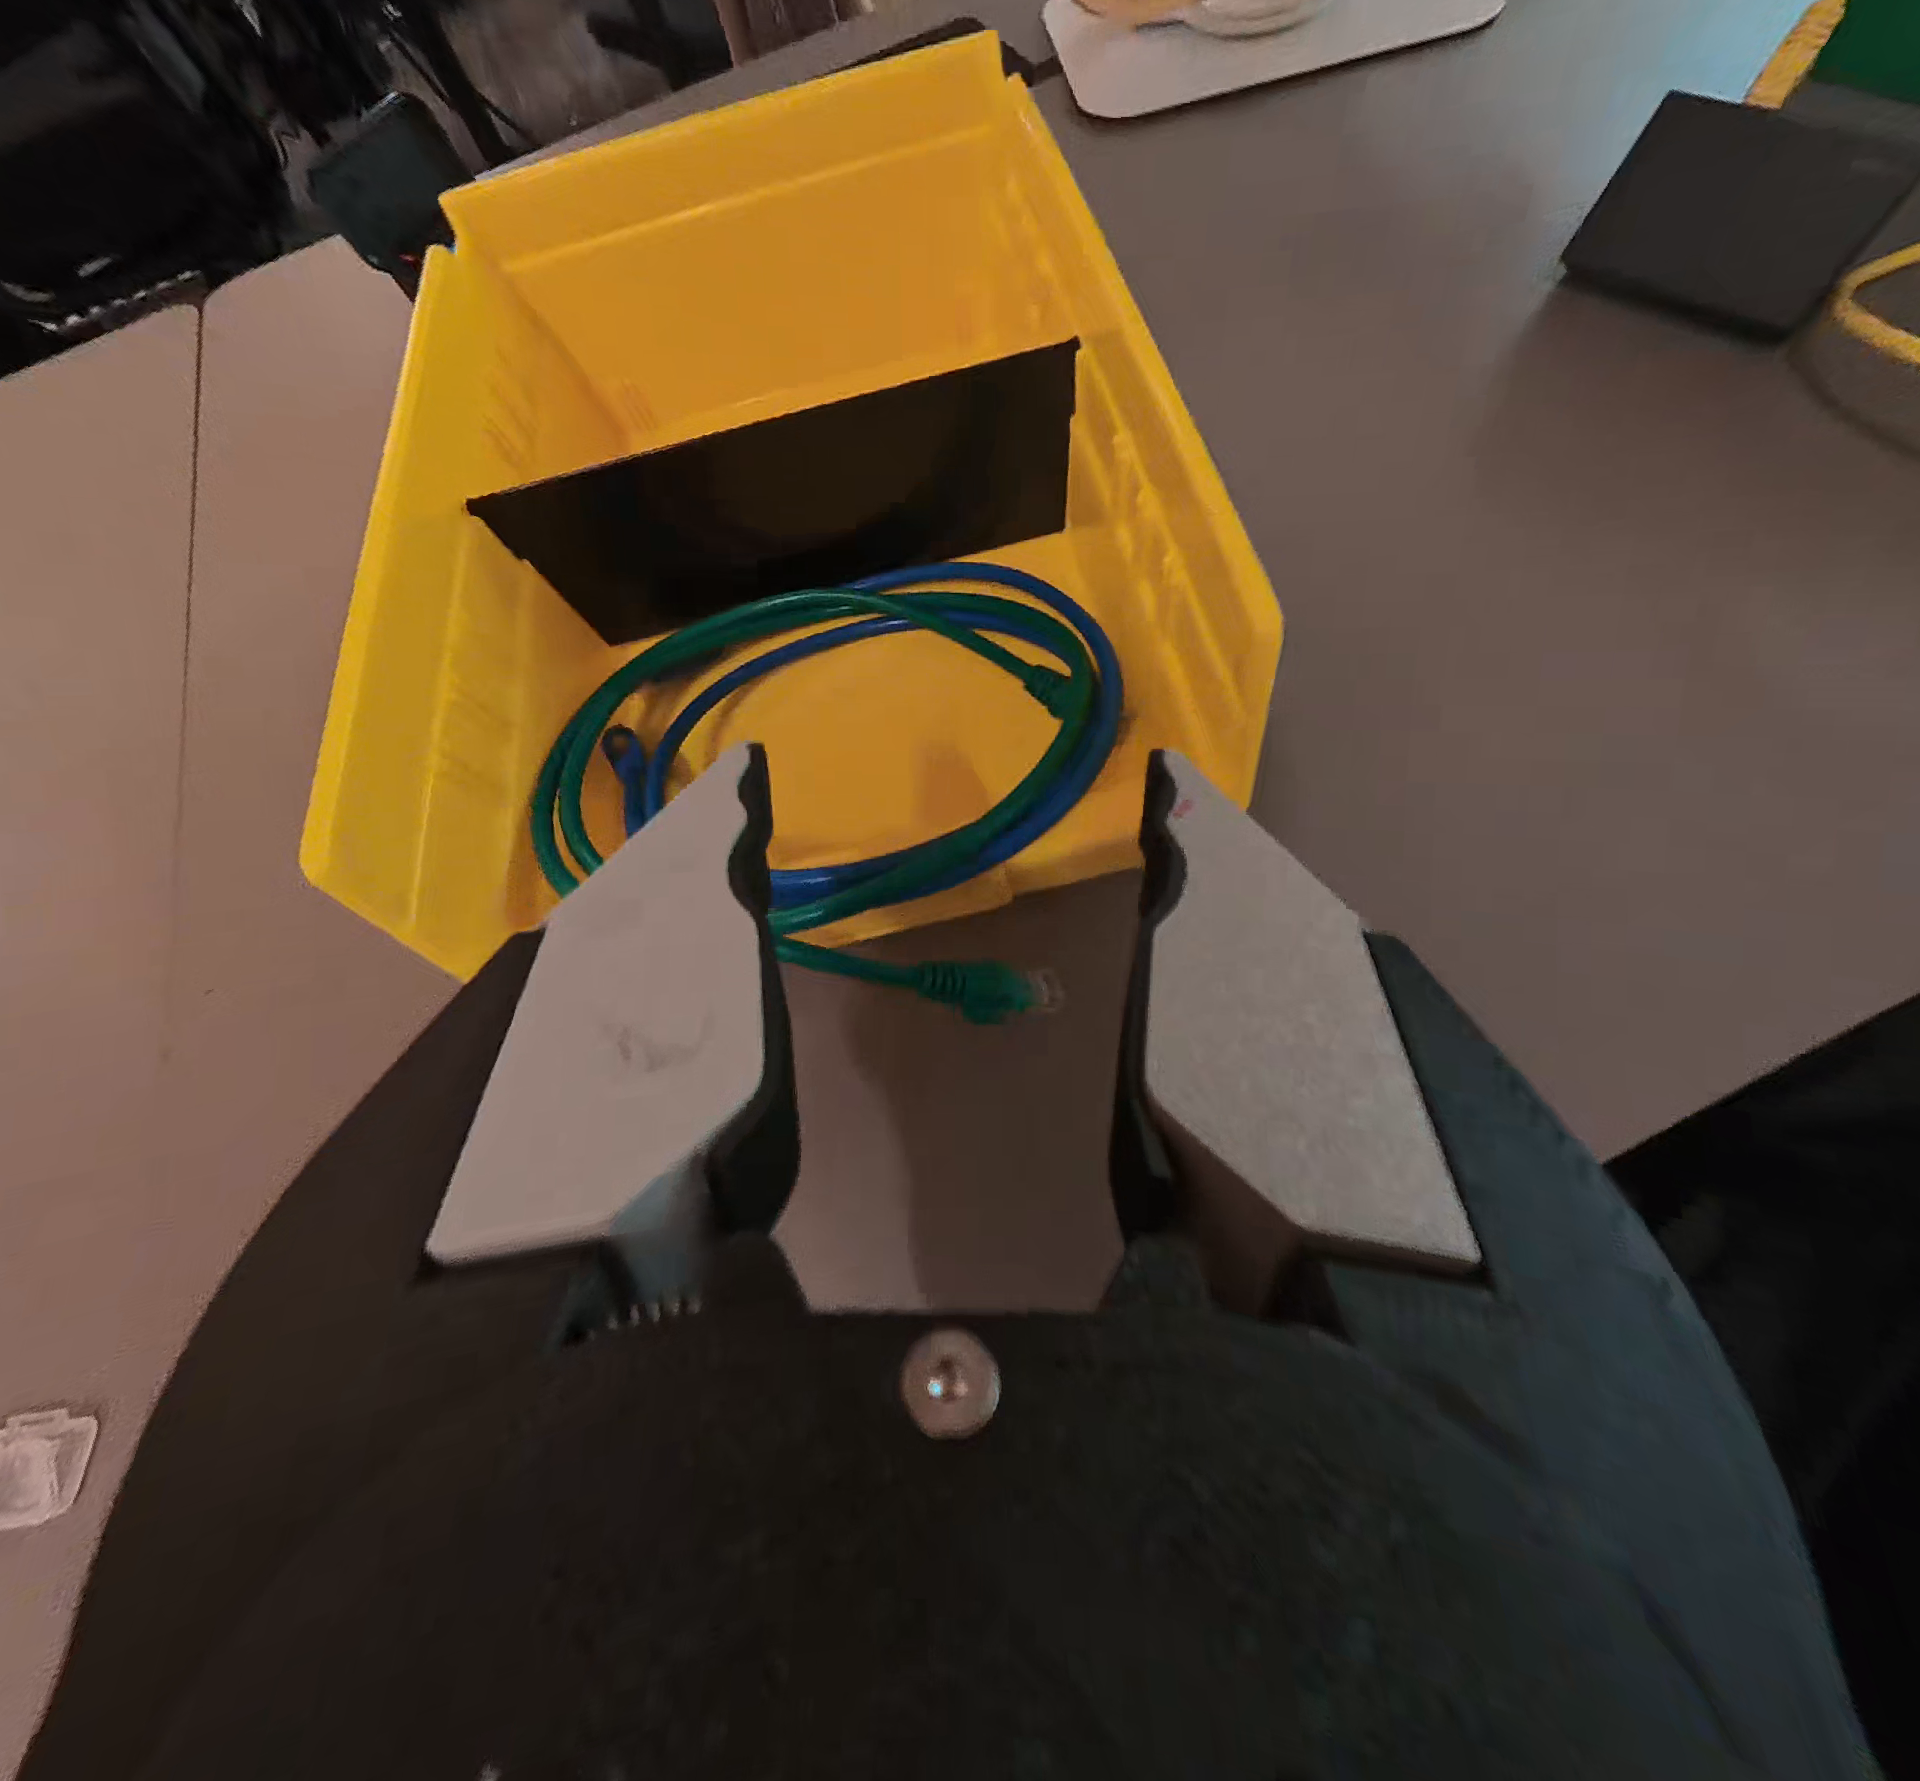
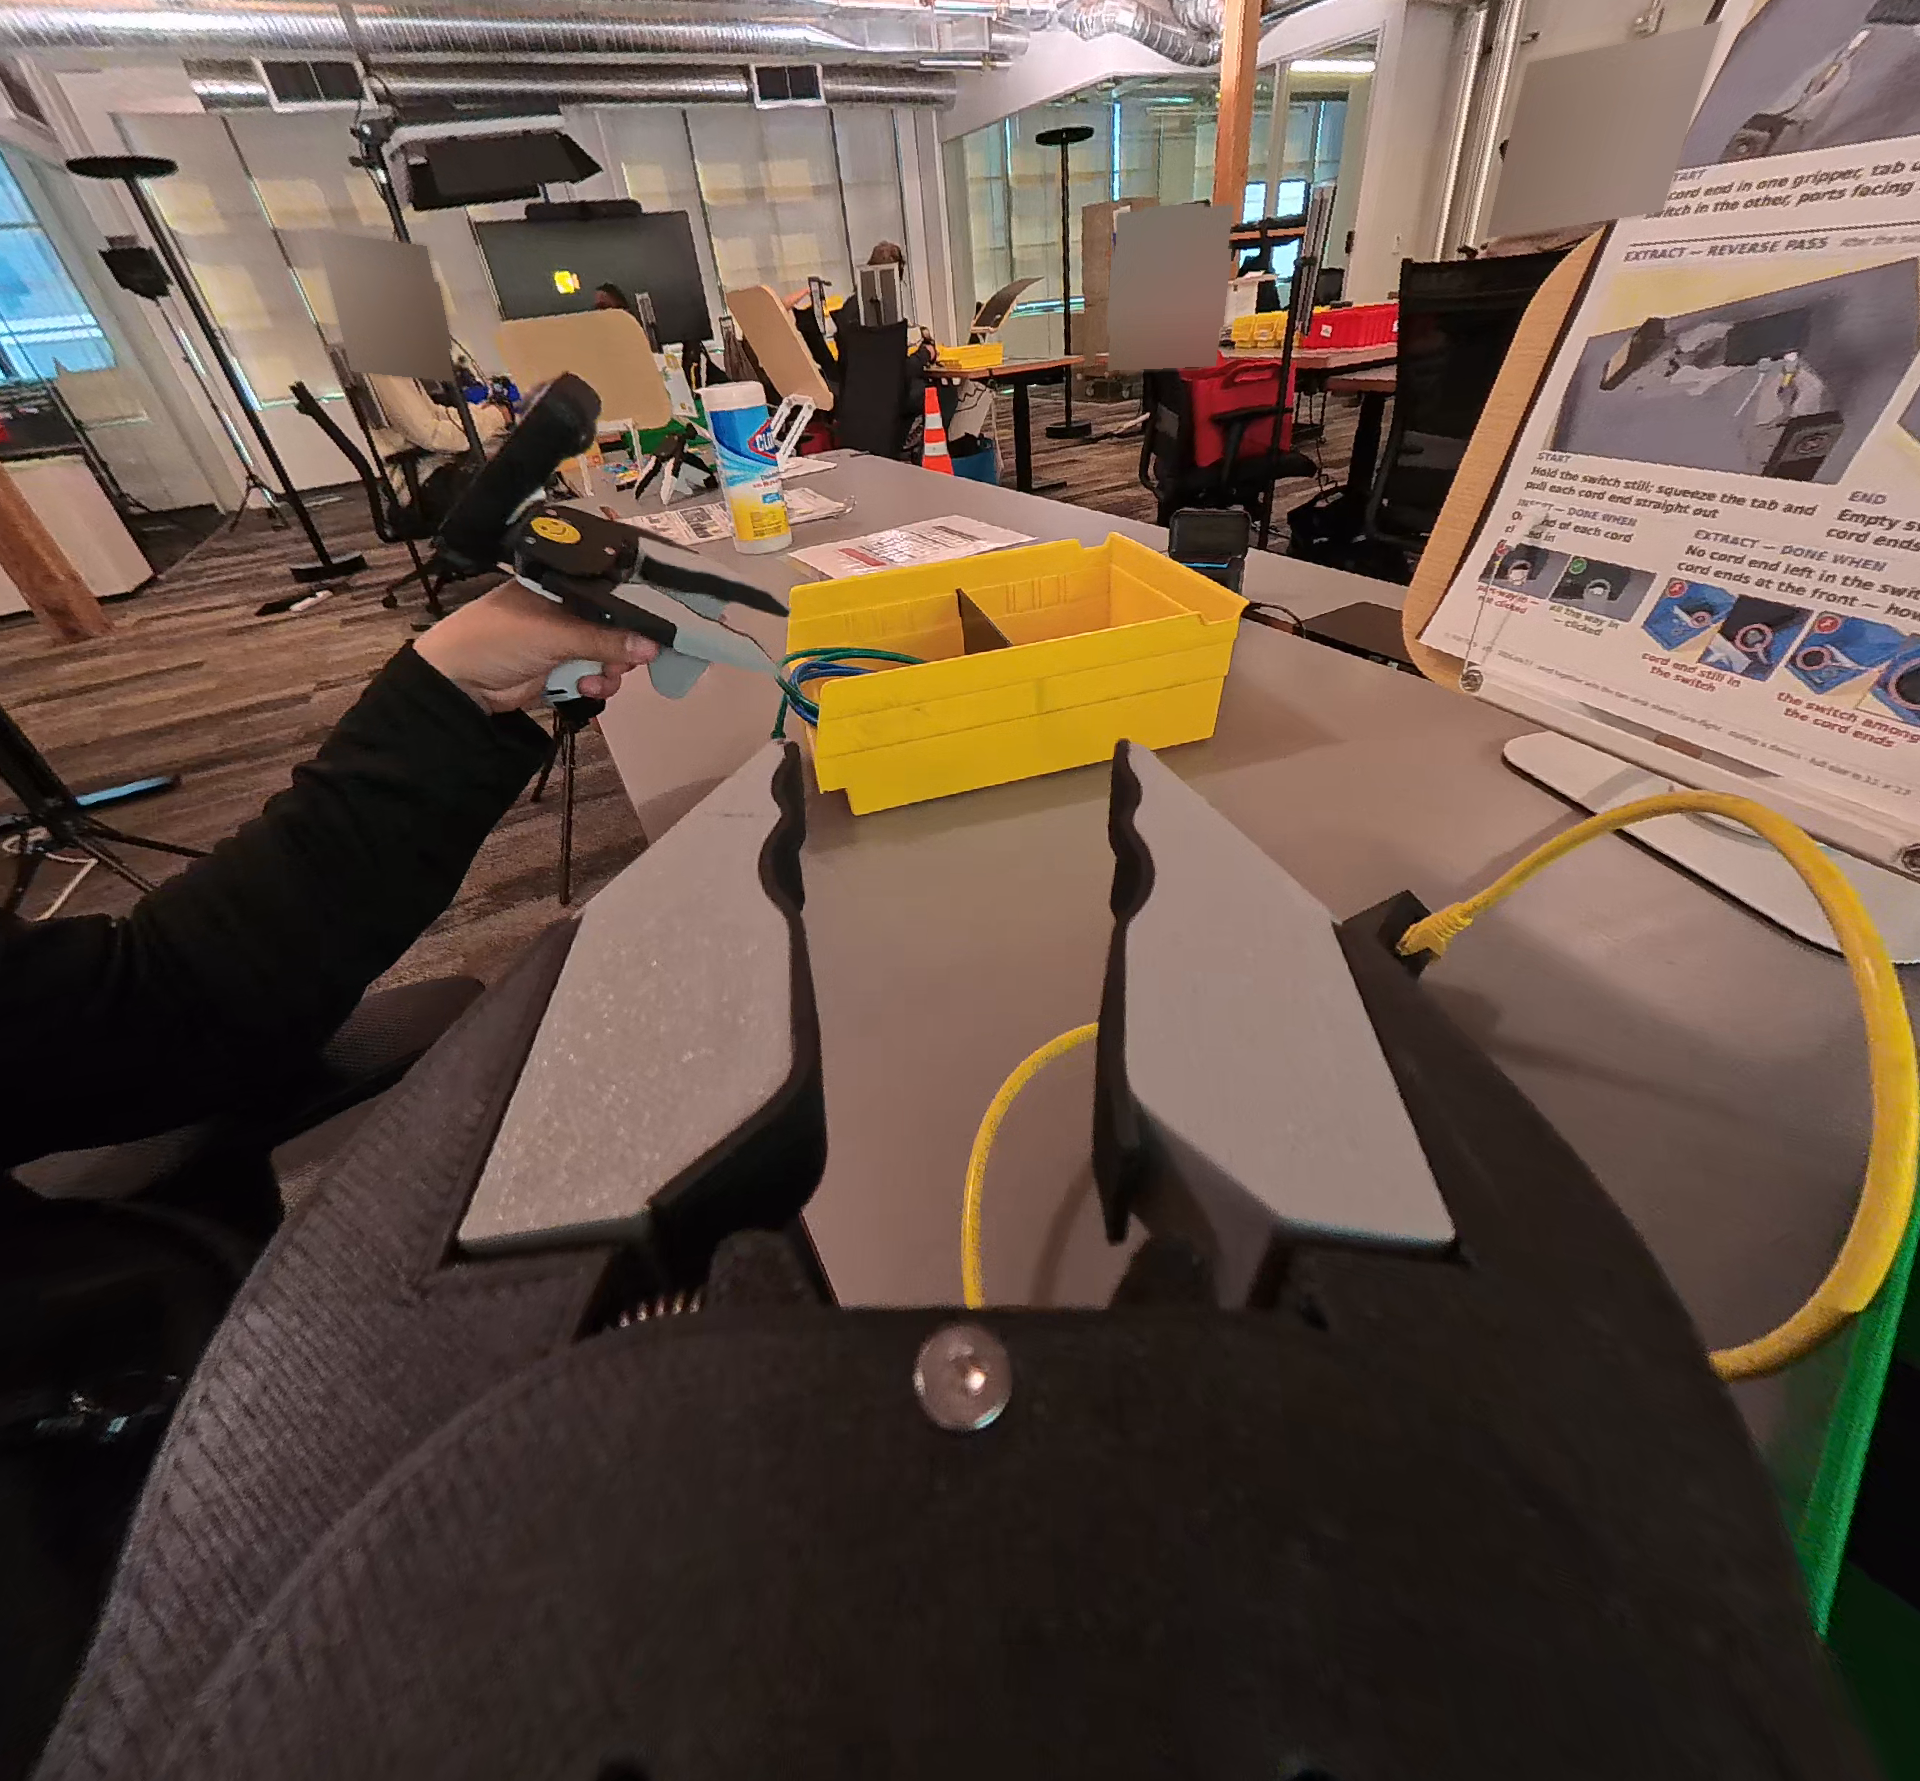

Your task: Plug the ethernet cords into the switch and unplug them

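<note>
A yellow bin (image 1: pixel 499 692) with a black divider (image 1: pixel 790 495) holds a coiled green cord (image 1: pixel 582 744) and blue cord (image 1: pixel 1081 619) in its near compartment. One green plug (image 1: pixel 977 988) hangs over the bin's lip onto the table. My left gripper (image 1: pixel 956 775) is open and empty just above that plug; it also shows in the right wrist view (image 2: pixel 727 630), held by a hand. My right gripper (image 2: pixel 956 765) is open and empty. A yellow cord (image 2: pixel 1860 1004) loops beside it, its plug (image 2: pixel 1439 931) at the black switch (image 2: pixel 1387 910), mostly hidden behind my right finger.
The switch also shows as a flat black box (image 1: pixel 1745 214) right of the bin. An instruction sheet on a white stand (image 2: pixel 1714 484) is at the right. The bin (image 2: pixel 1018 682) stands mid-table; a wipes canister (image 2: pixel 748 474) and papers lie beyond it. The tips of one gripper are about 40 cm away from the tips of the other. To the green plug (image 1: pixel 977 988): left tips about 8 cm, right tips about 45 cm.
</note>
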A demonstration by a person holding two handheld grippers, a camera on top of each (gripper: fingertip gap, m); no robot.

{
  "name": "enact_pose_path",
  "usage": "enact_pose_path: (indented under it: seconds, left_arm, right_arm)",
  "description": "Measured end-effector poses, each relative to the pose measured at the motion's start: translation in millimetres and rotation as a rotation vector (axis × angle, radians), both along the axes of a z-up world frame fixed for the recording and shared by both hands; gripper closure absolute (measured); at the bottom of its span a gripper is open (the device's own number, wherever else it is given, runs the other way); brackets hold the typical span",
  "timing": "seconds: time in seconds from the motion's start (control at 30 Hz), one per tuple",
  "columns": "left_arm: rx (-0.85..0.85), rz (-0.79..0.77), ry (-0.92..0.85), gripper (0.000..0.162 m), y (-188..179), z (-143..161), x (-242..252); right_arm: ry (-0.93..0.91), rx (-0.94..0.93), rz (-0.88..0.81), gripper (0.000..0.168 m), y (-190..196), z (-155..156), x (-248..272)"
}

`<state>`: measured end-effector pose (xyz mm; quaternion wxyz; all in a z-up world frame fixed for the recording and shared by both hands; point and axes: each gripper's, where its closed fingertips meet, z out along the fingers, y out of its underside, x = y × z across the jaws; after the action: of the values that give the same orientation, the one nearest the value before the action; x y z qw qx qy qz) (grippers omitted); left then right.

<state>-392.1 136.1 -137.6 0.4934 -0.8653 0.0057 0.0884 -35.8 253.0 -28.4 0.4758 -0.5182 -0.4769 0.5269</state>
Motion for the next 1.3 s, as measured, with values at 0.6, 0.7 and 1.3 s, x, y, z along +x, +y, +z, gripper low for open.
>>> enact_pose_path:
  seconds: [0.6,0.7,1.3]
  left_arm:
    - [-0.144,-0.107,0.000,0.147,14.0,-46.6,6.3]
    - [-0.076,-0.101,0.057,0.153,16.0,-29.3,5.0]
    - [0.631,0.104,0.158,0.159,-28.9,114.0,-25.6]
  right_arm:
    - [-0.022,0.003,0.009,0.116,-1.2,-5.2,-1.6]
    - [-0.024,-0.001,0.006,0.116,1.3,-6.3,-0.8]
    - [-0.034,-0.031,0.014,0.118,4.2,-14.9,-7.5]
